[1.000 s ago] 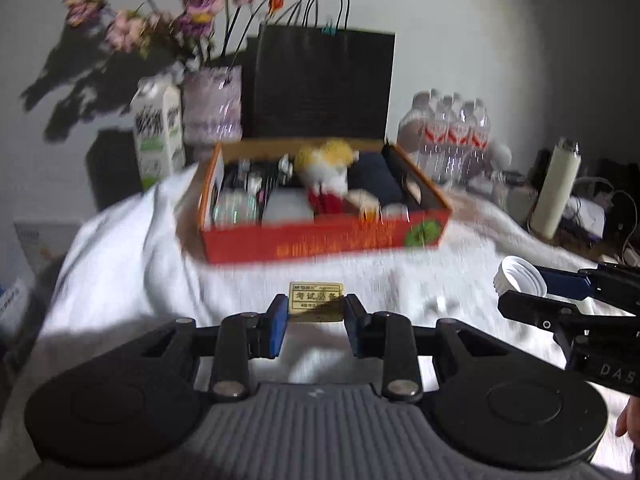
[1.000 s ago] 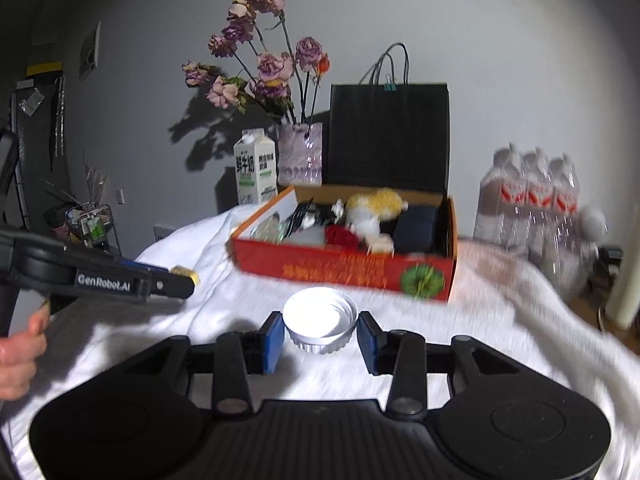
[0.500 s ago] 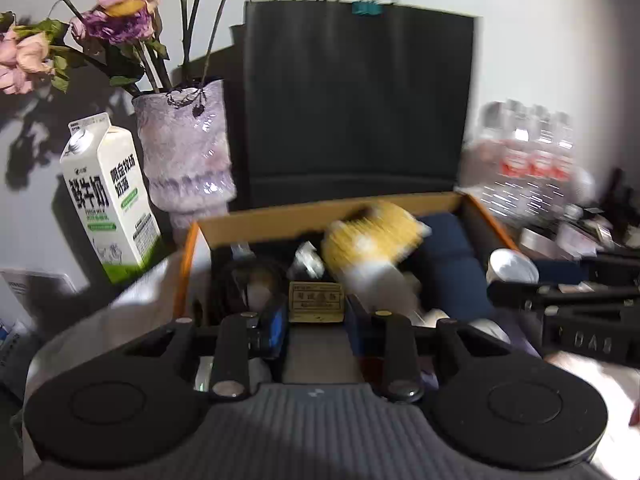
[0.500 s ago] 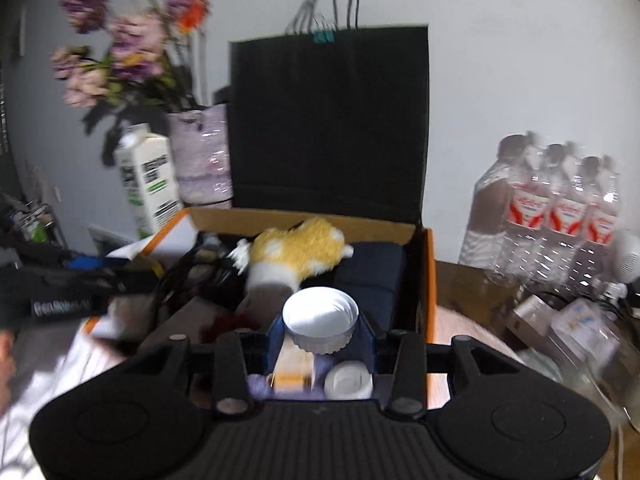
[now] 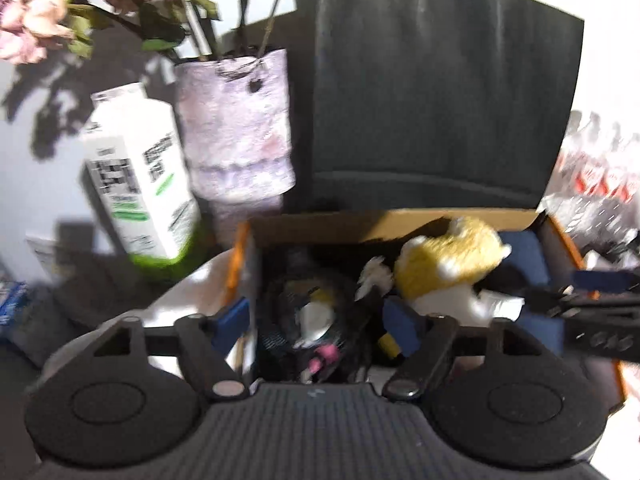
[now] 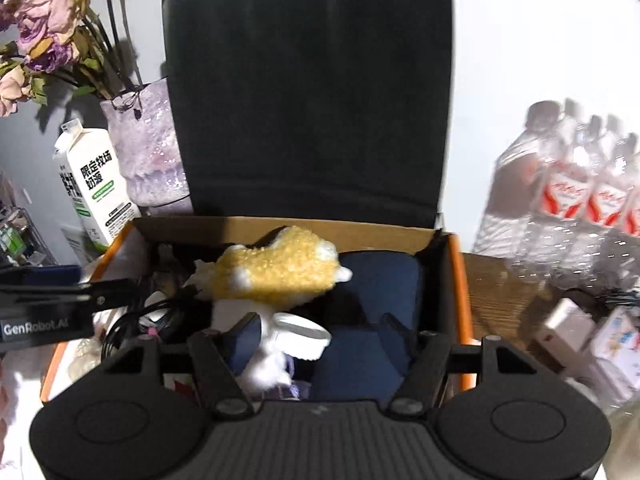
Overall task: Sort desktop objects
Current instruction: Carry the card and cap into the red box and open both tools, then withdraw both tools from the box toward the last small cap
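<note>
A: Both views look dim, with hard shadows of the dried pink and purple flowers point(image 5: 36, 28) cast on the wall, upper left.

B: Yes; motion blur smears the white milk carton point(image 5: 140, 176), and fisheye edges darken and bend.

White round lid point(image 6: 302, 332) tilted, over navy pouch point(image 6: 376, 280) in orange box point(image 6: 460, 280).

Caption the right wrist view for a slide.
Right gripper open above the orange box, white lid dropping beside the yellow plush toy.
</note>
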### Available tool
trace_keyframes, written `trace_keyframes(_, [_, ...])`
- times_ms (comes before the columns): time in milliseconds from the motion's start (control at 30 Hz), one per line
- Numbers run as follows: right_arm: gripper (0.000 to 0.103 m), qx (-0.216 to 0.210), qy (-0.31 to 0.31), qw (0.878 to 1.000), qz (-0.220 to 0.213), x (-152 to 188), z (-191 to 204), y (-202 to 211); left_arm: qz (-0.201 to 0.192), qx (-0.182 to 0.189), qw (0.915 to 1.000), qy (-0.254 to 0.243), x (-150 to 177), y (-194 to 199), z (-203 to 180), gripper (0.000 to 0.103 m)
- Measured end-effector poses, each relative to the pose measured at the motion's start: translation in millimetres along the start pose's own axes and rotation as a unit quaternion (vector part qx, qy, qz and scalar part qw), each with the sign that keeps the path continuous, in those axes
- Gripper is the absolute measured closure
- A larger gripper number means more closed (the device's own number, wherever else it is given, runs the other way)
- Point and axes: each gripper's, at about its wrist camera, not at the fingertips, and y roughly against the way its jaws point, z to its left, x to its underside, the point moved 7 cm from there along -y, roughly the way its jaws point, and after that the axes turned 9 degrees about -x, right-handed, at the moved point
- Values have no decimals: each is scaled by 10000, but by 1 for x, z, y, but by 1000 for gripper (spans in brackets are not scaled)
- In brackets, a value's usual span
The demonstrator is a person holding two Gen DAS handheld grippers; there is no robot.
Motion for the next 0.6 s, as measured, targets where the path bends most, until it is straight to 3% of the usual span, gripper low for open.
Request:
trace_keyframes(200, [38,-5,-44,10000,-46,5,2,46,265,-53,9996,80,17,40,10,23])
trace_keyframes(333, [28,11,282,9995,-121,18,13,84,272,132,9993,205,31,75,15,21])
trace_keyframes(433, [28,33,482,9987,-156,35,22,112,238,161,9993,240,49,104,18,21])
trace_keyframes(600, [23,-361,507,9972,-423,82,38,160,-118,502,9985,189,98,165,15,18])
